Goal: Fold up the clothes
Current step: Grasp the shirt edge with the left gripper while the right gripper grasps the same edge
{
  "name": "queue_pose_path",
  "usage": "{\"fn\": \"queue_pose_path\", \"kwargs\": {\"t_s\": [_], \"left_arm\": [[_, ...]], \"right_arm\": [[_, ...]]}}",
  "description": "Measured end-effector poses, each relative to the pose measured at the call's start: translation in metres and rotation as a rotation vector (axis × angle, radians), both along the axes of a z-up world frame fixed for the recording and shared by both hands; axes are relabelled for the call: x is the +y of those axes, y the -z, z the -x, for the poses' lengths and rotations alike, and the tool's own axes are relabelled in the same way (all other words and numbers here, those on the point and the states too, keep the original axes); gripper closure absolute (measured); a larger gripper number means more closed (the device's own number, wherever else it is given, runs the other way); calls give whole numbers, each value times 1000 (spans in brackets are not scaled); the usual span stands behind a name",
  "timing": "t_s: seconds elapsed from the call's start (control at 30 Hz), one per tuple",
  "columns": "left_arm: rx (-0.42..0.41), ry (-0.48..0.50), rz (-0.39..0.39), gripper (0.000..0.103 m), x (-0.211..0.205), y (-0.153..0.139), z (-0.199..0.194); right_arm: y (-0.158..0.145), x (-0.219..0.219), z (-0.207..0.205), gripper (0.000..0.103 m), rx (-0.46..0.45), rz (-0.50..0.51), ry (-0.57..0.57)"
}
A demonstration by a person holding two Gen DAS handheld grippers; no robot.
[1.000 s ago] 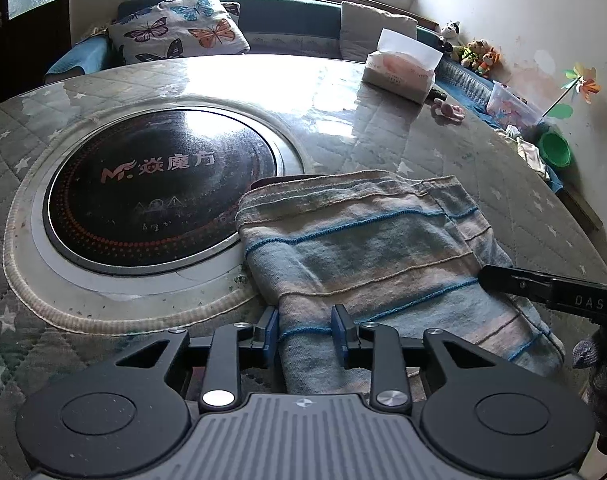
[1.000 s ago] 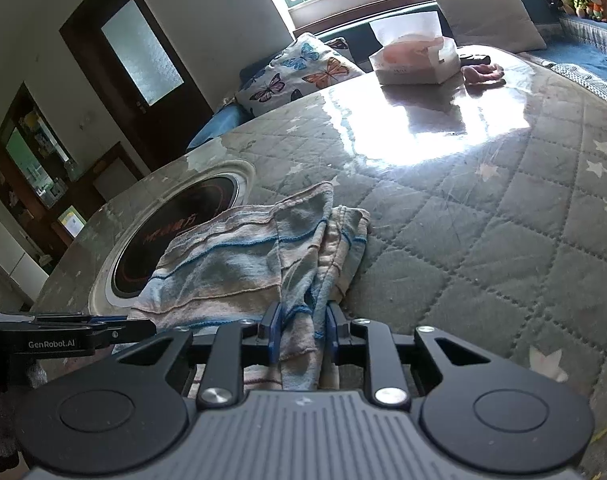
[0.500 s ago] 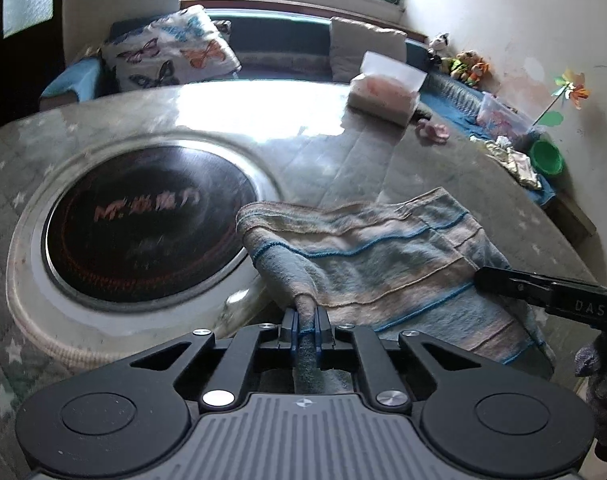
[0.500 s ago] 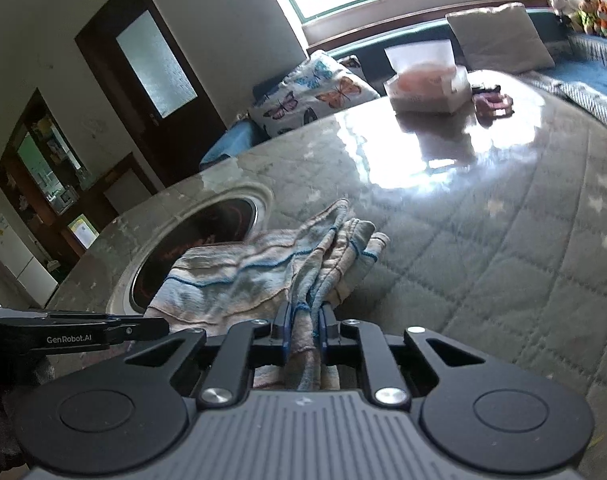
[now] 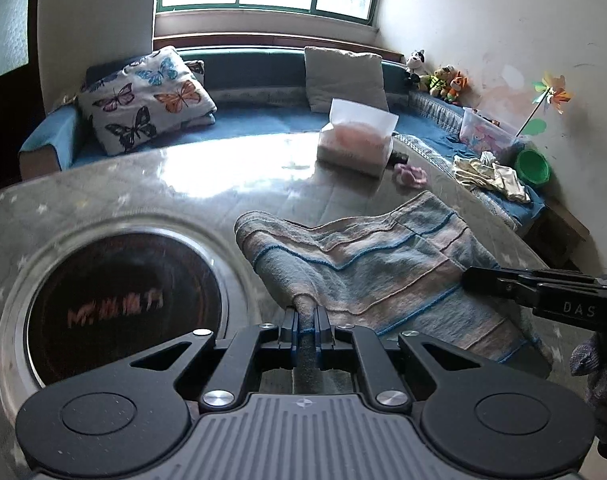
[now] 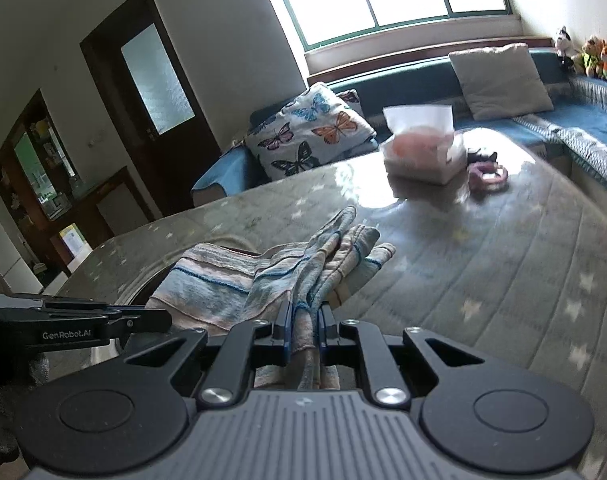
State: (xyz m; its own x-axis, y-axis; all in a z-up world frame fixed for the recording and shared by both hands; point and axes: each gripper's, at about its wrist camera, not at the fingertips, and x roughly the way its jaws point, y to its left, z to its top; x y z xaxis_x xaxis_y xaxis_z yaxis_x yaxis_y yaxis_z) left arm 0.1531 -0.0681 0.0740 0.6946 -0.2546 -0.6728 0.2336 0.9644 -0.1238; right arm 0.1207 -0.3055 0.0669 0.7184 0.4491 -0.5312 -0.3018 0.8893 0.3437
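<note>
While the striped cloth [image 5: 375, 264] lies just beside the round hotplate [image 5: 115, 308] on the worktop [image 5: 207, 176], both tongs are clamped on its near edge. The left tongs [image 5: 306, 322] and right tongs [image 6: 306, 320] have only gripped and raised it; the fold itself looks undone.

Nubby striped terry cloth [image 5: 383, 264], glossy clear film over quilted table [image 5: 231, 168], matt black plastic tool [image 5: 306, 322].
</note>
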Motion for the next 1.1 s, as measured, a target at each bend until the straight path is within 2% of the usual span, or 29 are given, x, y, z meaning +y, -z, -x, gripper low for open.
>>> {"fn": "queue_pose_path", "kwargs": {"t_s": [0.33, 0.67, 0.87, 0.97, 1.1], "left_arm": [[-13, 9, -3, 95, -18, -8, -56], [12, 1, 0, 95, -25, 6, -97], [63, -4, -8, 95, -23, 31, -113], [97, -13, -21, 93, -18, 45, -116], [100, -47, -56, 90, -7, 51, -115]], "right_arm": [[-9, -10, -55, 92, -8, 44, 34], [1, -12, -100, 92, -3, 89, 59], [23, -13, -118, 92, 46, 106, 78], [42, -14, -128, 91, 98, 117, 90], [58, -17, -132, 86, 150, 149, 117]]}}
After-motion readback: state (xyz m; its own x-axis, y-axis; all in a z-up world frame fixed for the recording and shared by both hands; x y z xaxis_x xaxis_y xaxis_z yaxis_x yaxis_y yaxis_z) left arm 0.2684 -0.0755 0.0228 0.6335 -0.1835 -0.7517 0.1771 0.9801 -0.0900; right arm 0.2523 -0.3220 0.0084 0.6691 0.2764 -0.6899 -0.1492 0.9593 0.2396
